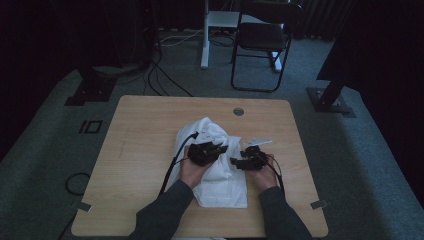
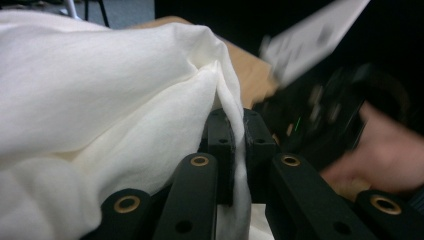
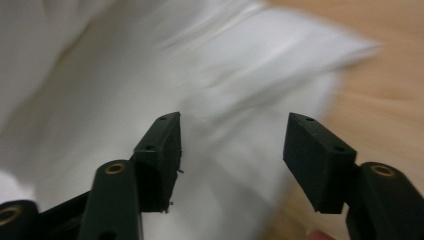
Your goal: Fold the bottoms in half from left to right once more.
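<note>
A crumpled white cloth (image 1: pixel 215 165) lies near the middle of the wooden worktop (image 1: pixel 135 150), toward the person's edge. The left claw (image 2: pixel 234 135) sits on the cloth's left part, its jaws pressed together on a thin raised fold of the fabric. The right claw (image 3: pixel 232 150) hovers at the cloth's right edge, jaws spread wide, nothing between them.

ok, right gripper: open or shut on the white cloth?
Open. In the right gripper view, the right gripper has its black jaws spread wide apart, with the white cloth lying behind the gap, not pinched.
</note>
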